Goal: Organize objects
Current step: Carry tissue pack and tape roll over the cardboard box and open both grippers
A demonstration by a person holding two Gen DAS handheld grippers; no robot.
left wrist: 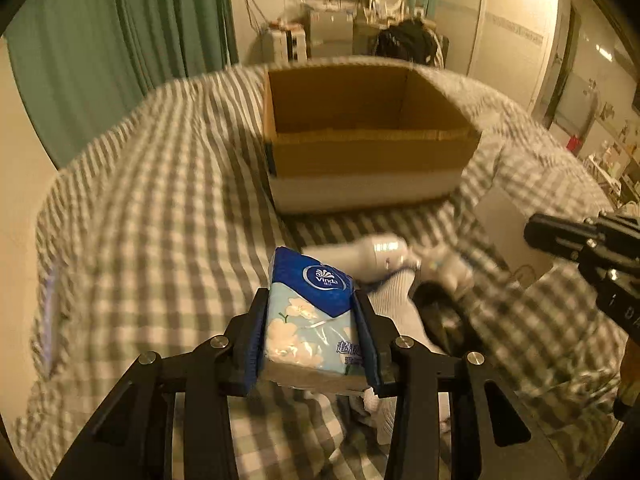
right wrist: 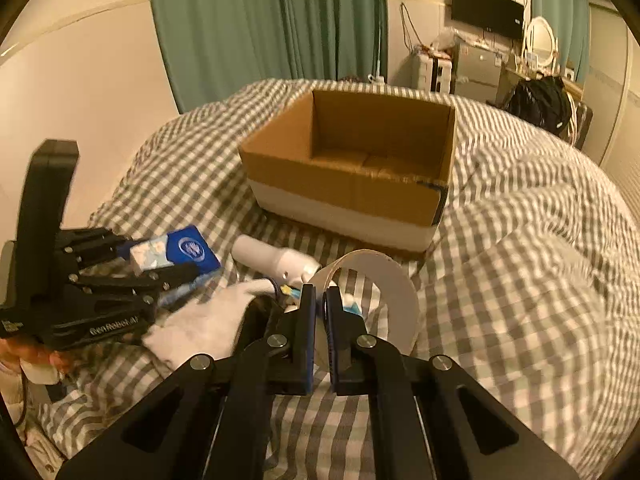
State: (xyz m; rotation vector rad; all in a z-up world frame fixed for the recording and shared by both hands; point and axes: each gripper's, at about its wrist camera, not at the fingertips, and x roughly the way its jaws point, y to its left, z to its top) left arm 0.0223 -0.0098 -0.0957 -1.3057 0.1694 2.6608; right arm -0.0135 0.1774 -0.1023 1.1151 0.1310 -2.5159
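Gripping crinkly tissue pack (left wrist: 310,316) w/ left tongs (left wrist: 311,308); right tongs (right wrist: 319,300) pinching cup rim.

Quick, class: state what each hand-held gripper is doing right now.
Left hand-held gripper: closed on the blue floral Vinda tissue pack.
Right hand-held gripper: closed on the rim of the white paper cup.

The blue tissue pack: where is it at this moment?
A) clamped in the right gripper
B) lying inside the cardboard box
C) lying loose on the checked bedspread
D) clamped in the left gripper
D: the blue tissue pack sits squeezed between the two fingers of the left gripper, short of the cardboard box, whose visible inside shows nothing.
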